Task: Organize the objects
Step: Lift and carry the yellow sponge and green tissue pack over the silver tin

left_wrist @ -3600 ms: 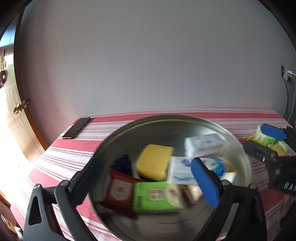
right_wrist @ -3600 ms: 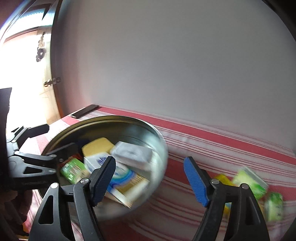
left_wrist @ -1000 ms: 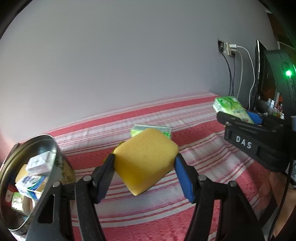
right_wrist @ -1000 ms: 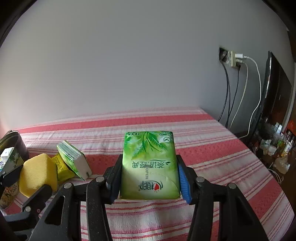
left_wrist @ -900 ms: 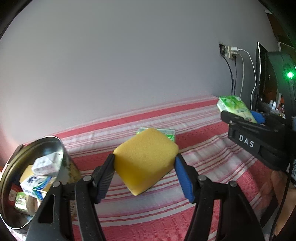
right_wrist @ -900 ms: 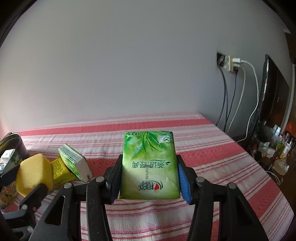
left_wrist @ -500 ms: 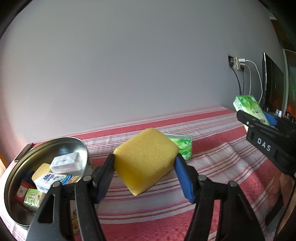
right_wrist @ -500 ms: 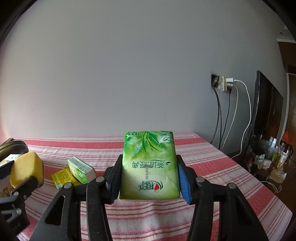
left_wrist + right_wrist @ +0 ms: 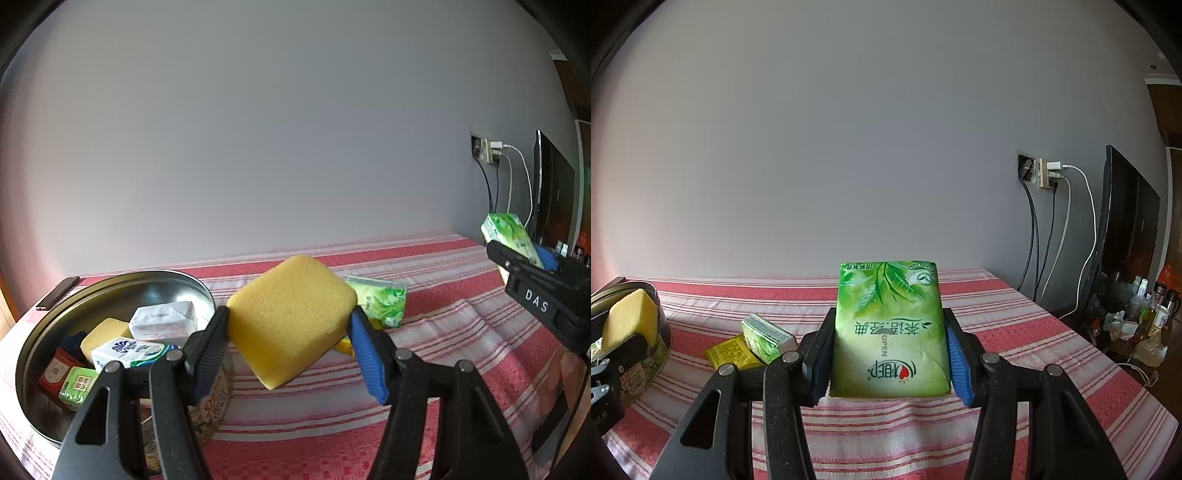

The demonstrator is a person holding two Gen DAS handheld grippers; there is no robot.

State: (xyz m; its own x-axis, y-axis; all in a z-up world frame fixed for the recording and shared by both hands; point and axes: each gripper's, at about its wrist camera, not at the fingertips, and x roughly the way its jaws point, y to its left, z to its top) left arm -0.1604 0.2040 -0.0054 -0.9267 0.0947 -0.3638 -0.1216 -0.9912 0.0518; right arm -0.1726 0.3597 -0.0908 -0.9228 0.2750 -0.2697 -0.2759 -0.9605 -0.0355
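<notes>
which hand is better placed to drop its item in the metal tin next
Left, likely. Its tool grips the yellow sponge right beside the metal tin; the right tool, holding the green tissue pack, is farther off.

- We see the round tin (image 9: pixel 207 295) at far left crowded with packets, little room inside.
- A green packet (image 9: pixel 768 338) and yellow packet (image 9: pixel 729 352) block mid-cloth.
- The striped cloth (image 9: pixel 1034 332) right of them lies open.

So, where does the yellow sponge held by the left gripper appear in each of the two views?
Left wrist view: the yellow sponge is at centre, clamped between the left gripper pads.
Right wrist view: same sponge at far left edge, before the round tin.
Shared landmark: the wall socket.
</notes>
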